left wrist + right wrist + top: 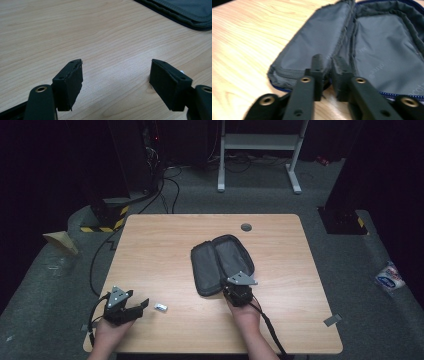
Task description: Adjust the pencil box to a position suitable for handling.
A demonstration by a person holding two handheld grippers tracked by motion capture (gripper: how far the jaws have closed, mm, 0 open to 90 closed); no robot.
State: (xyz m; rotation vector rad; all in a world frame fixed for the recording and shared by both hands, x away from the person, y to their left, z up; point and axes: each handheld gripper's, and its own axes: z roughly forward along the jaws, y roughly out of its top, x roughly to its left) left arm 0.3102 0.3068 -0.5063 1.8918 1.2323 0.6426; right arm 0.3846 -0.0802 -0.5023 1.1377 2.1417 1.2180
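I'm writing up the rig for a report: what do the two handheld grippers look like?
Both are black. The left gripper and right gripper each carry a grey three-cornered plate on top and trail a black cable. Each gripper's own view shows two blocky black jaws with small holes, on flat black arms with brass-coloured rivets. No sleeves reach the person's forearms.

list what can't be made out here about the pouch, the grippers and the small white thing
- Small white item, high view: too small to identify.
- Right gripper, right gripper view: blurred; whether its nearly closed jaws pinch the open pouch near its spine is unclear.
- Pouch, left gripper view: cut off by the top edge.
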